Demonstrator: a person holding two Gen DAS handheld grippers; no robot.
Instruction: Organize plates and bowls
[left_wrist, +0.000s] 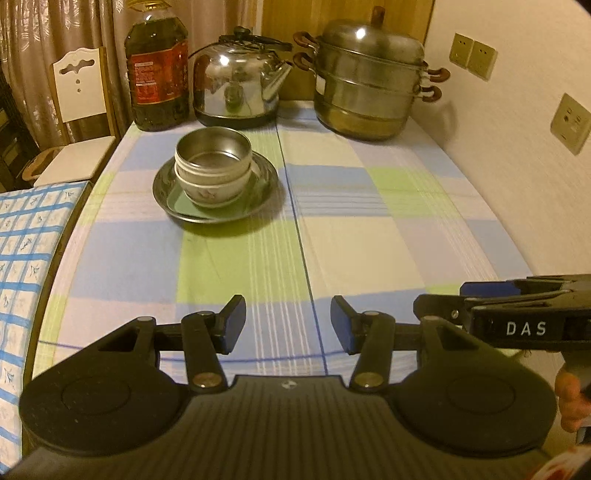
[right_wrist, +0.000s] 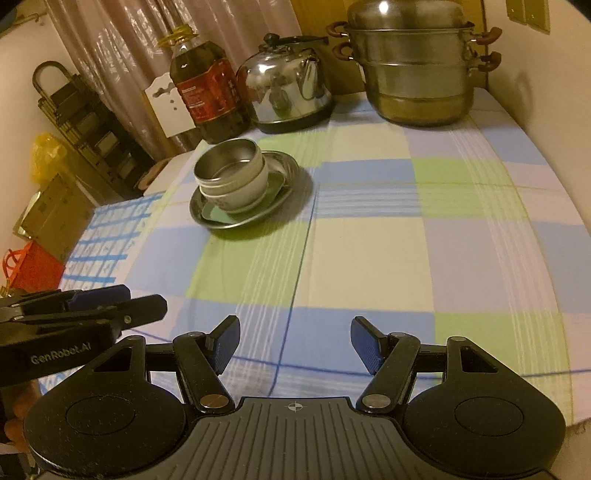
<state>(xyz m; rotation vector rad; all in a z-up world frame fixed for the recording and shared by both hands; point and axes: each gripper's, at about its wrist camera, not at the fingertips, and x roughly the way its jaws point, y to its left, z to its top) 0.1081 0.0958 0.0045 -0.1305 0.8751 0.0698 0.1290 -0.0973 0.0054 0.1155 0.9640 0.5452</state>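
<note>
Far left on the checked tablecloth stands one stack: a steel plate (left_wrist: 164, 192), a green plate (left_wrist: 183, 205) on it, a white patterned bowl (left_wrist: 211, 192), and a steel bowl (left_wrist: 213, 149) nested on top. The right wrist view shows the same steel bowl (right_wrist: 226, 162) and steel plate (right_wrist: 291, 167). My left gripper (left_wrist: 288, 321) hovers open over the near cloth, well short of the stack, with nothing between its pads. Beside it my right gripper (right_wrist: 295, 334) is open and empty too. Each gripper shows at the edge of the other's view.
Along the back stand an oil bottle (left_wrist: 157, 66), a steel kettle (left_wrist: 238, 77) and a stacked steamer pot (left_wrist: 369, 77). A wall with sockets (left_wrist: 570, 123) runs along the right. A white chair (left_wrist: 79, 110) and a blue-checked cloth (left_wrist: 29, 236) lie past the table's left edge.
</note>
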